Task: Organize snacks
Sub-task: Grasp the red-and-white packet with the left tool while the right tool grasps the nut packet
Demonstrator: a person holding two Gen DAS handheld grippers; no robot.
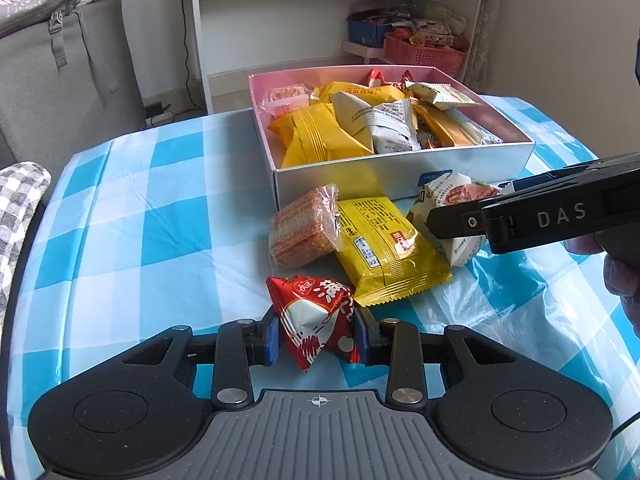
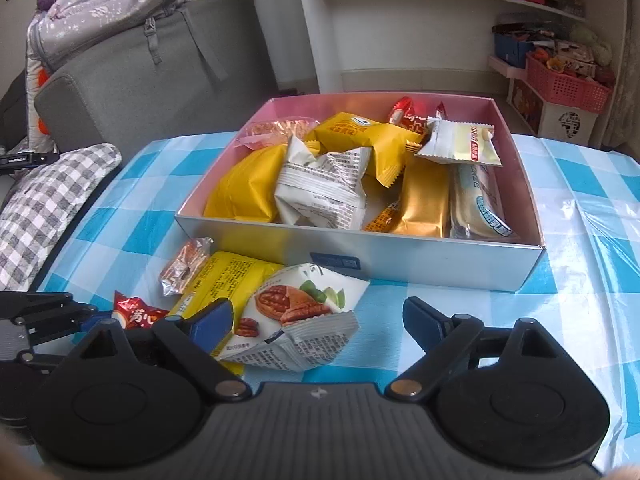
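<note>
In the left wrist view my left gripper (image 1: 316, 338) is shut on a red triangular snack packet (image 1: 314, 318), its blue pads pressing both sides just above the checked tablecloth. Ahead of it lie a clear-wrapped wafer (image 1: 304, 228) and a yellow packet (image 1: 384, 248). In the right wrist view my right gripper (image 2: 320, 322) stands open around a white nut-snack packet (image 2: 304, 320). The left pad is against that packet and the right pad is well clear of it. Behind stands the white box (image 2: 440, 260) with a pink inside, holding several snack packets.
A grey sofa (image 2: 120, 72) with a bag and a checked cushion (image 2: 48, 208) stands left of the table. A white shelf (image 2: 400, 20) and pink baskets (image 2: 568, 84) are behind. Bare tablecloth (image 2: 580, 240) lies right of the box.
</note>
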